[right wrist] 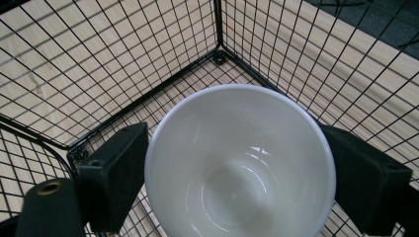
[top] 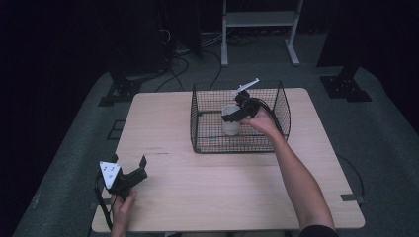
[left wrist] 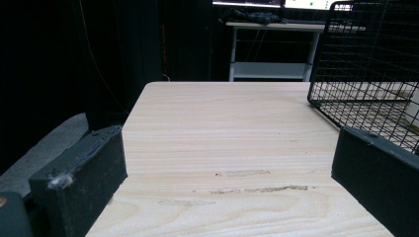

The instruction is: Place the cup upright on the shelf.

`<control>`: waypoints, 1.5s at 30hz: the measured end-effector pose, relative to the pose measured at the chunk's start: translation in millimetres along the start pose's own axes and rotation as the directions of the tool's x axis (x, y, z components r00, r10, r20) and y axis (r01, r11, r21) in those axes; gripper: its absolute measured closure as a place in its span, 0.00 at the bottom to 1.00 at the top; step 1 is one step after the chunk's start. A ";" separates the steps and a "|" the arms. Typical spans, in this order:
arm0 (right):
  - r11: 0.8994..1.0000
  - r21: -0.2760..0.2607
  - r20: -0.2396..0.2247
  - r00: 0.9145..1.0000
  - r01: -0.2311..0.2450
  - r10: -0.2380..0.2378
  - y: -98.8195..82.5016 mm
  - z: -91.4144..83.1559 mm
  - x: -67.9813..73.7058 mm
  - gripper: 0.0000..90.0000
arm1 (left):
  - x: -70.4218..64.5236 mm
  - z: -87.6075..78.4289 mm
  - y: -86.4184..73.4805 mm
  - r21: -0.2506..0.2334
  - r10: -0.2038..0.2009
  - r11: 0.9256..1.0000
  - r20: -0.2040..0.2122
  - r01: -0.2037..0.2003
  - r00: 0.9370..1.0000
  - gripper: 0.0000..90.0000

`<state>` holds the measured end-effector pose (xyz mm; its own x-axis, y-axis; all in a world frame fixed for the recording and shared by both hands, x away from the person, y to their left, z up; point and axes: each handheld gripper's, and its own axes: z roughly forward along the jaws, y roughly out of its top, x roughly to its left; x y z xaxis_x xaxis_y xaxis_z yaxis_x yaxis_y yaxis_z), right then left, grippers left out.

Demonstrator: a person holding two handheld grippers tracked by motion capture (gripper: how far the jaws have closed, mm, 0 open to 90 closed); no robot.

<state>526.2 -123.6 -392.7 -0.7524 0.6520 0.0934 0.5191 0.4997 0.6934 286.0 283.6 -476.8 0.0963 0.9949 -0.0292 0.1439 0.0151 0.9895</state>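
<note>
1. One light wood surface, scuff marks near its front left.
2. One black wire basket at the far centre of the surface, open-topped.
3. Two grippers. Left gripper sits at the front-left corner in the person's left hand, jaws wide apart, nothing between them.
4. Right gripper reaches inside the basket, one jaw on each side of the cup, pressed against its wall.
5. One white cup, upright, empty, inside the basket.
</note>
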 end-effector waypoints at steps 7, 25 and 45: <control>0.999 -0.034 -0.007 1.000 -0.019 0.019 3.1 -5.7 -1.2 0.15 | 0.1 -0.2 0.0 -0.001 -0.002 1.000 0.002 0.002 1.000 0.00; 0.988 -0.146 -0.043 0.998 -0.049 0.043 7.9 -40.8 4.5 0.14 | -0.2 -1.2 0.0 0.000 0.003 1.000 0.001 -0.003 1.000 0.00; 0.985 -0.174 -0.075 0.997 -0.017 0.004 -1.7 -64.7 15.3 0.14 | -0.2 -1.1 0.0 -0.001 0.003 1.000 0.003 -0.003 1.000 0.00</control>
<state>487.6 -151.3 -346.2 -0.7785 0.6096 0.1494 0.4534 0.3816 0.8055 284.8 283.5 -476.7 0.0997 0.9947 -0.0267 0.1425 0.0122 0.9897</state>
